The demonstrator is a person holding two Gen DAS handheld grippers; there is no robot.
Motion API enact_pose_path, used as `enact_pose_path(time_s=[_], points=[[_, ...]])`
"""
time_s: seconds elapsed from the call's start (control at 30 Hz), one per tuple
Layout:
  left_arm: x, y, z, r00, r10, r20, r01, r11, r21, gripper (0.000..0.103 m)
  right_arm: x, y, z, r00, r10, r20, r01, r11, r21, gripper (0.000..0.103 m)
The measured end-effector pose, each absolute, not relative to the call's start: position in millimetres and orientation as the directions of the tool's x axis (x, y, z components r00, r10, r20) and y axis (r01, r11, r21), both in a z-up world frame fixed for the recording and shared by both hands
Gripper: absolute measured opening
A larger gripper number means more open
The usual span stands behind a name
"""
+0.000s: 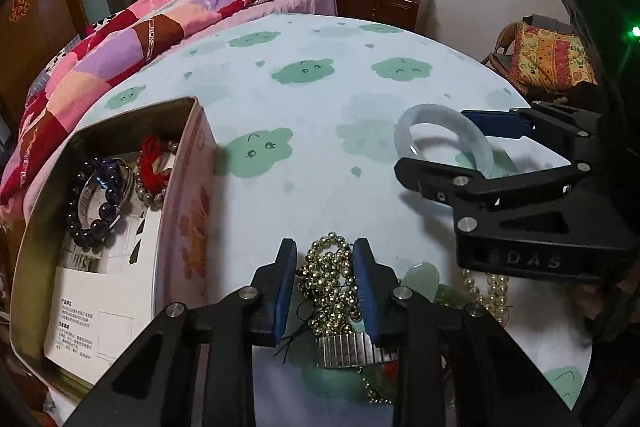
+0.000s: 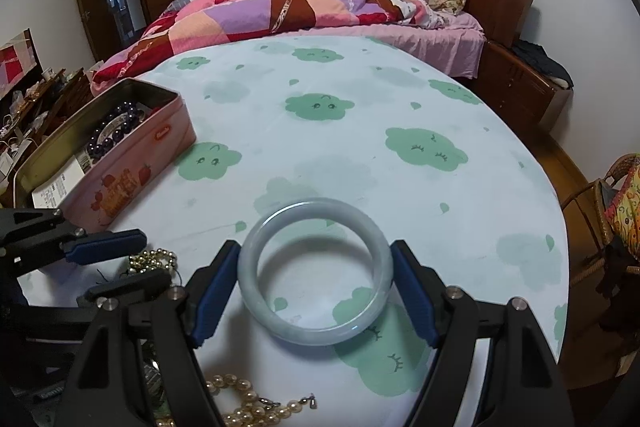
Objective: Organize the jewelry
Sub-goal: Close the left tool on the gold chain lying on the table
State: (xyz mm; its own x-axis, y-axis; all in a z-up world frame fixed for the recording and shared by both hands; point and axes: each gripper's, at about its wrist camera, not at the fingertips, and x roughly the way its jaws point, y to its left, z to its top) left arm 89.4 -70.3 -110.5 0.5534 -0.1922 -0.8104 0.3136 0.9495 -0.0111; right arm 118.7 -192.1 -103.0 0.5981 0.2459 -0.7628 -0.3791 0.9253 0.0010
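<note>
Sat open at the left edge of the surface (image 2: 360, 155): a pink tin (image 2: 132, 167) printed with strawberries, lid off. Held a dark purple bead bracelet (image 1: 94, 203), a silver bangle (image 1: 100, 191) inside that loop, a grey bead strand with red thread (image 1: 154, 169), and a printed paper leaflet (image 1: 92, 311) along the bottom. Gripped across its width by the right gripper (image 2: 314, 287), blue pads on both sides: a pale jade bangle (image 2: 316, 271), low over the cloud-print cloth. Narrowed around a heap of gold bead chain (image 1: 328, 287) near the front edge: the left gripper (image 1: 326, 291), pads flanking the beads, actual pressure impossible to judge. Lay beside that heap: a metal watch band (image 1: 352, 351), green stone pieces (image 1: 420, 279), a pearl necklace (image 2: 248, 407).
</note>
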Motion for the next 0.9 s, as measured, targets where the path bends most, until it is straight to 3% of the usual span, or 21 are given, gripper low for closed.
enact_pose_path(time_s=[0.03, 0.07, 0.13, 0.9], points=[[89.1, -70.2, -110.8, 0.551, -0.208, -0.808, 0.321, 0.947, -0.025, 0.014, 118.6, -191.6, -102.9, 0.599, 0.248, -0.762, -0.38, 0.925, 0.002, 0.078], [88.8, -69.6, -110.6, 0.544, -0.228, -0.807, 0.327, 0.944, -0.046, 0.014, 117.6, -191.2, -102.7, 0.6, 0.249, -0.76, -0.382, 0.924, 0.002, 0.078], [87.3, -68.2, -107.8, 0.556, -0.24, -0.796, 0.328, 0.943, -0.055, 0.004, 116.5, -190.4, -102.2, 0.602, 0.252, -0.758, -0.383, 0.924, 0.002, 0.078], [78.3, -53.3, -69.2, 0.647, -0.26, -0.717, 0.32, 0.946, -0.054, 0.004, 111.1, -181.9, -94.8, 0.619, 0.258, -0.742, -0.39, 0.921, -0.006, 0.078]])
